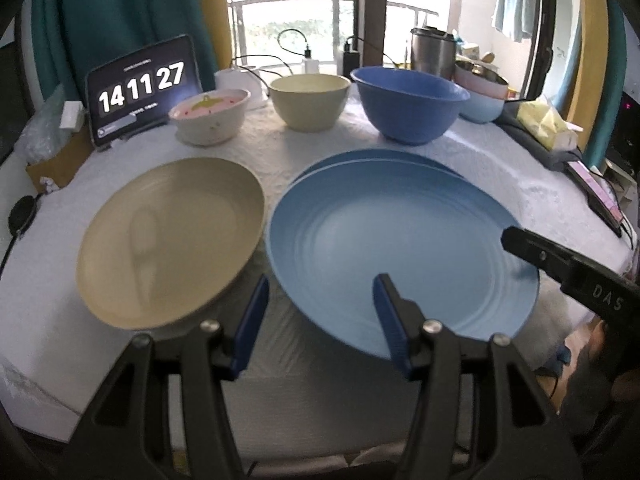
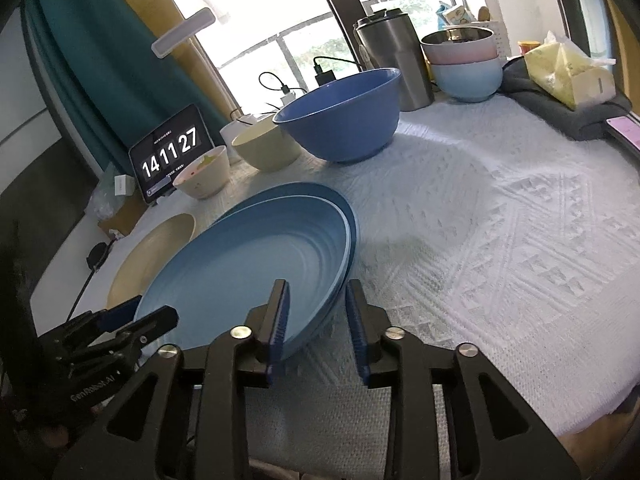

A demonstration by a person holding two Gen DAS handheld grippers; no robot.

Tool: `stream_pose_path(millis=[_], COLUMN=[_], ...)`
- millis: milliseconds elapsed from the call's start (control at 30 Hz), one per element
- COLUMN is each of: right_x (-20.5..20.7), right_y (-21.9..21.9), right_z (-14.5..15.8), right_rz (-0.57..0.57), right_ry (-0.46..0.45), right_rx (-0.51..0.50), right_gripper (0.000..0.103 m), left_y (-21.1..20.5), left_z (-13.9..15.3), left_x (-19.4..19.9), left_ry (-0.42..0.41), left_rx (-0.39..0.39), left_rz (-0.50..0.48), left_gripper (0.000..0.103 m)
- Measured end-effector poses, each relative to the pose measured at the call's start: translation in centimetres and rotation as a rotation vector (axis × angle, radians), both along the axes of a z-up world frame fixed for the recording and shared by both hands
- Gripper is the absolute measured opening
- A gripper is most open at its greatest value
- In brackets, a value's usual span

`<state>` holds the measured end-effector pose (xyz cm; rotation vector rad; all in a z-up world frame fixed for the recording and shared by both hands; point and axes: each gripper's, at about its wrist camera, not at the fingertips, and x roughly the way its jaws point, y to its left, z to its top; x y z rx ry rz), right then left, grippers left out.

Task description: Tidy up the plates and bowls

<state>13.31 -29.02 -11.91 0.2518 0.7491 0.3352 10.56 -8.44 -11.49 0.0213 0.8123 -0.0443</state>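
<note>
Right now the light blue plate (image 2: 248, 264) sits tilted on a darker blue plate (image 2: 344, 208), its near rim between the parted fingers of the right gripper (image 2: 318, 328), which grips nothing yet. That gripper looks nearest for the next move. The left gripper (image 1: 320, 320) hangs wide open and empty, one finger over the same plate's near edge, with a beige plate (image 1: 172, 240) just to its left. Behind, three bowls stand in a row: pink (image 1: 210, 116), beige (image 1: 308, 100), blue (image 1: 410, 104). A white textured cloth (image 2: 500, 240) covers the table, by a bright window (image 1: 288, 16).
</note>
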Motion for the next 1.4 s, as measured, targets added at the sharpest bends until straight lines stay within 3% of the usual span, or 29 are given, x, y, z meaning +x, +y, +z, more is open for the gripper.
stream_pose_path(millis=[500, 1033, 1400], right_x=[2.1, 2.9, 2.9], right_y=[-0.7, -1.4, -1.6], right_z=[-1.9, -2.4, -1.9], right_rz=[0.023, 0.079, 0.056], right_ry=[0.026, 0.008, 0.014], right_rx=[0.008, 0.036, 0.023], right_gripper=[0.049, 0.050, 0.050], left_y=[1.2, -1.1, -1.3], left_z=[-0.3, -1.8, -0.9], left_x=[0.3, 2.1, 1.7], left_ry=[-0.025, 0.031, -0.014], left_rx=[0.047, 0.091, 0.061], left_rz=[0.135, 0.120, 0.093], left_gripper=[0.058, 0.060, 0.060])
